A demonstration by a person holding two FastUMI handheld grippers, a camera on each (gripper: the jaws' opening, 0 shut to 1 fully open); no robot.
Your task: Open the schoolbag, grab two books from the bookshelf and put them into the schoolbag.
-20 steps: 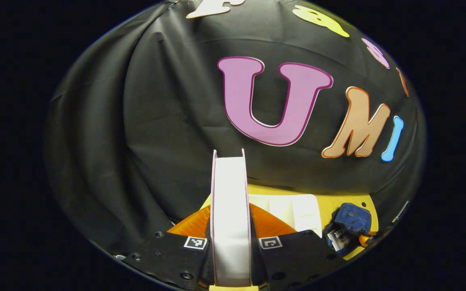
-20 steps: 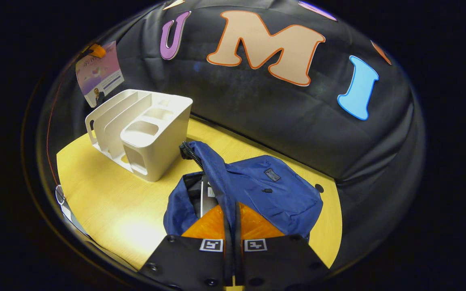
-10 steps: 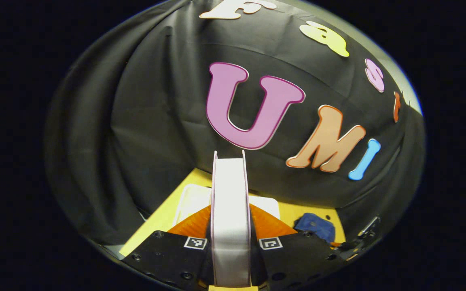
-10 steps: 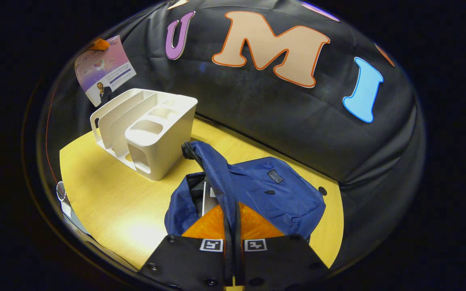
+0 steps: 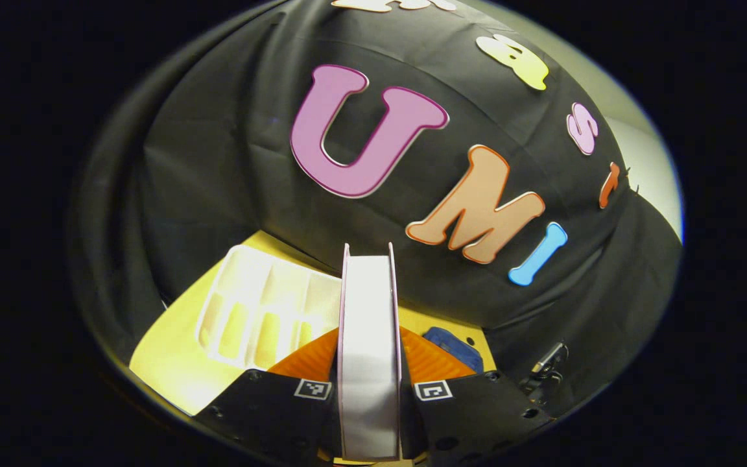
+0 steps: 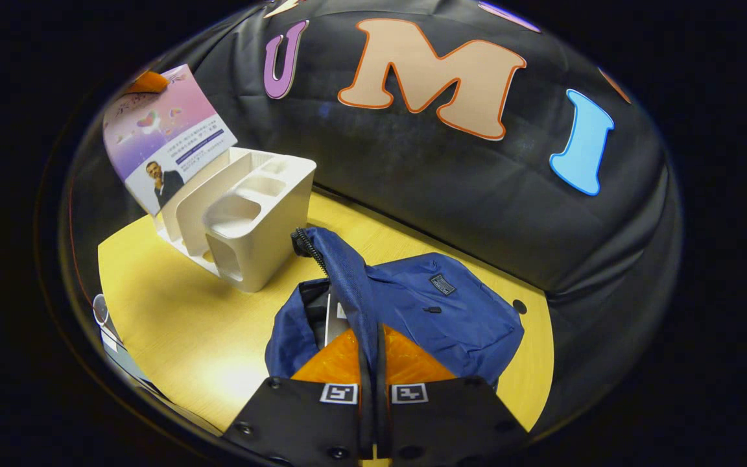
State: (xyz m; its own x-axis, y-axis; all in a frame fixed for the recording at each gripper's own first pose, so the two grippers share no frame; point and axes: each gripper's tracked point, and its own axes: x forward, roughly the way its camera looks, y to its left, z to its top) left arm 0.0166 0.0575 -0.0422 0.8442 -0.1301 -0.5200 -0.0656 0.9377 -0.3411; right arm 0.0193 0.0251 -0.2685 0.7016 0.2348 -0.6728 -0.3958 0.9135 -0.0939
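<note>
Yellow table [image 6: 172, 324]: left tongs [image 5: 369, 363] clamp book [image 5: 368, 337] edge-on; right tongs [image 6: 373, 363] pinch schoolbag [image 6: 438, 311] flap, book cover apparently pink.

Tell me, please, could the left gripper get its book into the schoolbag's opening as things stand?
Probably yes. The right gripper holds the schoolbag flap up, so the mouth gapes. The left gripper carries the book above the white bookshelf, with open air between.

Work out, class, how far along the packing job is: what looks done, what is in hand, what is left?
Done: the schoolbag is open, its flap pinched up by the right gripper, with something pale already inside. In hand: the left gripper is shut on a book, held above the white bookshelf. Left: put this book into the bag.
</note>
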